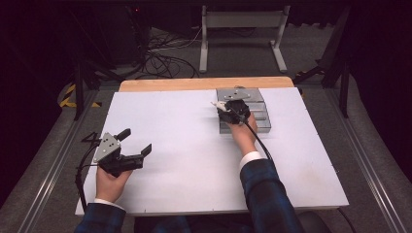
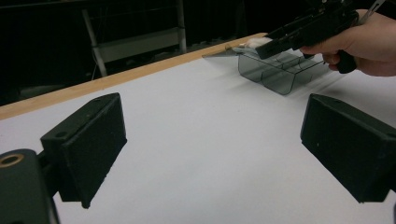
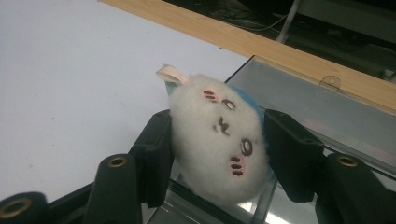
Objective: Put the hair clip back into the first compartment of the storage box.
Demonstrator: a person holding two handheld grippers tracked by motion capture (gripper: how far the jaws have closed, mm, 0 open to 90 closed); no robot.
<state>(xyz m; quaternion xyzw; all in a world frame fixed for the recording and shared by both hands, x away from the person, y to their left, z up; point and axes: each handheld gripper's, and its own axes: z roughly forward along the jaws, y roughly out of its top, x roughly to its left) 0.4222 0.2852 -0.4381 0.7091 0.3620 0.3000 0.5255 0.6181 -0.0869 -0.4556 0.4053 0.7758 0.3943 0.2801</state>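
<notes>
A small white plush toy (image 3: 219, 140) with a stitched face, pink cheek marks, a blue back and a pale loop tag sits between the black jaws of my right gripper (image 3: 217, 154), which is shut on it. That gripper (image 1: 232, 110) hangs over the left edge of a clear grey compartmented box (image 1: 245, 112) at the back right of the white board; the toy (image 1: 219, 105) pokes out to its left. In the left gripper view the right gripper (image 2: 275, 42) hovers above the box (image 2: 280, 70). My left gripper (image 1: 136, 144) rests open at the front left, nothing between its pads (image 2: 93, 140).
The white board (image 1: 184, 145) lies on a wooden table whose far edge (image 1: 194, 83) shows behind it. The box's lid (image 1: 238, 93) lies open flat toward the back. A metal stand (image 1: 243, 34) and cables are on the floor beyond.
</notes>
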